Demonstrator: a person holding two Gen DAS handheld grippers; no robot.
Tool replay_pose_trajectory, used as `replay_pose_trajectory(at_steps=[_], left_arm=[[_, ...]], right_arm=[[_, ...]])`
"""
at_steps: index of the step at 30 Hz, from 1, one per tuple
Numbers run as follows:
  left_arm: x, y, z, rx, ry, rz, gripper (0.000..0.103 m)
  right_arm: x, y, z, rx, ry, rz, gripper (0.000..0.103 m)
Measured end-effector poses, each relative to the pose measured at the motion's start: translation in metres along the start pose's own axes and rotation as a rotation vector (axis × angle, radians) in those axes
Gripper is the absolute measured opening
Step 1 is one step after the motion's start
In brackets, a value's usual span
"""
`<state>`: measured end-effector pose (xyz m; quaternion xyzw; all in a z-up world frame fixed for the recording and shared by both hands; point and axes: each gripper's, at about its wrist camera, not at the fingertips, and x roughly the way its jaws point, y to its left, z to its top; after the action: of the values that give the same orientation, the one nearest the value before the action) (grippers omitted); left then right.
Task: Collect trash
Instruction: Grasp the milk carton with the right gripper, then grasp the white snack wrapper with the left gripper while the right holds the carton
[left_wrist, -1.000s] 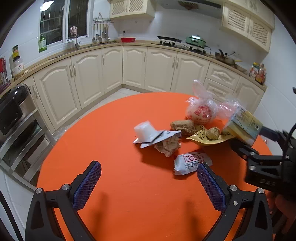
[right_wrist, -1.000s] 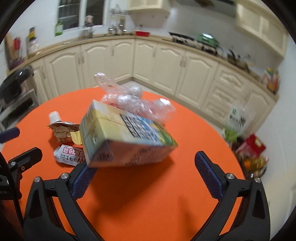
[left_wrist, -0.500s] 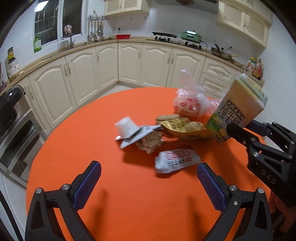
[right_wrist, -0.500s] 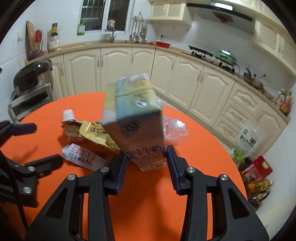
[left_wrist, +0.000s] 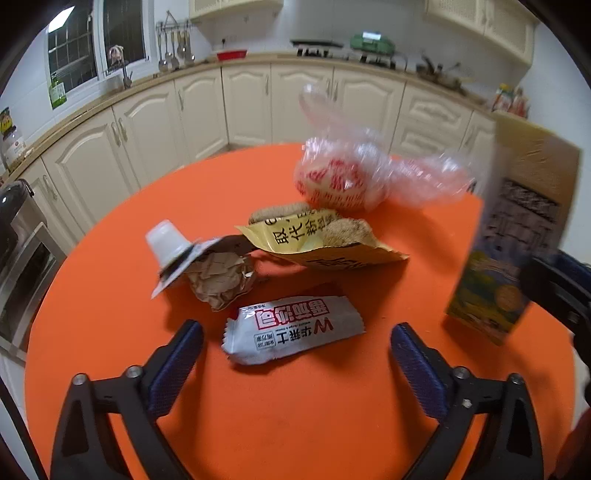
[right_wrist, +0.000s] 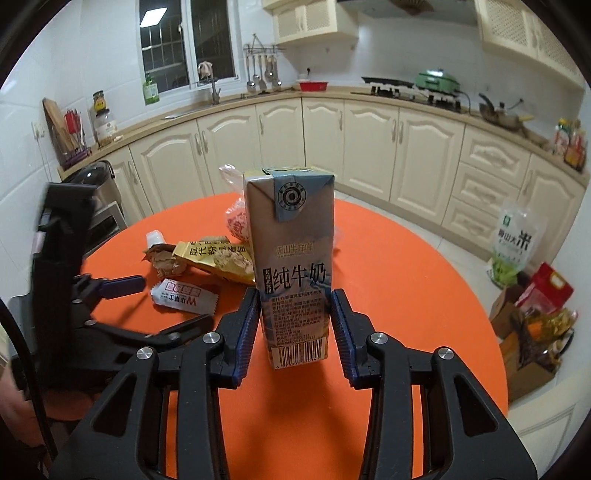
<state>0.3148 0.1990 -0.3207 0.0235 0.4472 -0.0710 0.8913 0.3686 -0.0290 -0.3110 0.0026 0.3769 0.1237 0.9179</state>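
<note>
Now, from nine o'clock across the orange table (left_wrist: 110, 332): the left gripper (left_wrist: 295, 354), jaws apart and just closing a little, has the white wrapper (left_wrist: 291, 328) lying loose between them. Towards twelve lie a crumpled paper (left_wrist: 221, 277), a yellow snack bag (left_wrist: 317, 243) and a plastic bag (left_wrist: 351, 177). At three o'clock the right gripper (right_wrist: 294, 332), just closed, clamps the milk carton (right_wrist: 293, 258) upright.

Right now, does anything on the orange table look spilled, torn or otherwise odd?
Yes: the yellow snack bag lies torn open on the orange table, with biscuit pieces showing at its mouth. Beside it, the small white cup is tipped on its side against crumpled brown paper. No liquid is visible.
</note>
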Motion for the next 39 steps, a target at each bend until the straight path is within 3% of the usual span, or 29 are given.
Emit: replay_pose_trajectory(at_steps=[5,7,10,13,16,18,21,26,27,28,29,30,31,32,34,35,36,39], left_arm=[[0.006,-0.001,0.004,0.001,-0.002,0.015,0.088],[0.004,-0.002,0.001,0.000,-0.017,0.012,0.071],[0.005,0.004,0.001,-0.007,-0.027,-0.001,0.065],[0.002,0.004,-0.002,-0.022,-0.041,-0.017,0.039],[-0.001,0.009,-0.007,-0.042,-0.042,-0.035,0.025],[-0.005,0.015,-0.013,-0.054,-0.043,-0.052,0.017],[-0.009,0.025,-0.017,-0.071,-0.044,-0.080,0.015],[-0.015,0.026,-0.019,-0.064,-0.037,-0.086,0.027],[-0.015,0.024,-0.017,-0.059,-0.035,-0.098,0.039],[-0.015,0.023,-0.016,-0.050,-0.032,-0.108,0.059],[-0.014,0.018,-0.014,-0.038,-0.027,-0.080,0.072],[-0.013,0.015,-0.013,-0.031,-0.028,-0.043,0.093],[-0.010,0.012,-0.011,-0.022,-0.036,-0.014,0.092],[-0.006,0.011,-0.008,-0.018,-0.026,-0.017,0.090],[-0.004,0.017,-0.005,-0.041,-0.026,-0.033,0.075],[-0.005,0.019,-0.005,-0.049,-0.034,-0.027,0.066],[-0.006,0.023,-0.004,-0.060,-0.041,-0.016,0.050],[-0.009,0.034,-0.005,-0.089,-0.049,-0.054,0.027]], right_arm=[[0.005,-0.005,0.002,0.007,0.019,0.037,0.037],[0.011,-0.005,0.005,0.013,0.037,0.065,0.037],[0.023,-0.007,0.010,0.009,0.071,0.086,0.037],[0.040,-0.005,0.009,0.011,0.123,0.099,0.038],[0.042,-0.010,0.008,0.044,0.104,0.122,0.037],[0.040,-0.016,0.005,0.071,0.099,0.139,0.037],[0.034,-0.018,-0.001,0.091,0.095,0.145,0.037],[0.028,-0.016,-0.005,0.097,0.098,0.138,0.037],[0.027,-0.016,-0.005,0.096,0.098,0.135,0.037],[0.027,-0.015,-0.005,0.097,0.098,0.134,0.037],[0.026,-0.015,-0.005,0.099,0.099,0.135,0.037],[0.026,-0.016,-0.005,0.099,0.100,0.135,0.037],[0.026,-0.016,-0.005,0.098,0.101,0.135,0.037],[0.026,-0.015,-0.005,0.098,0.101,0.134,0.037],[0.026,-0.016,-0.004,0.097,0.101,0.134,0.037],[0.026,-0.016,-0.003,0.099,0.101,0.134,0.037],[0.026,-0.017,-0.003,0.103,0.100,0.136,0.037],[0.026,-0.017,-0.004,0.109,0.098,0.136,0.037]])
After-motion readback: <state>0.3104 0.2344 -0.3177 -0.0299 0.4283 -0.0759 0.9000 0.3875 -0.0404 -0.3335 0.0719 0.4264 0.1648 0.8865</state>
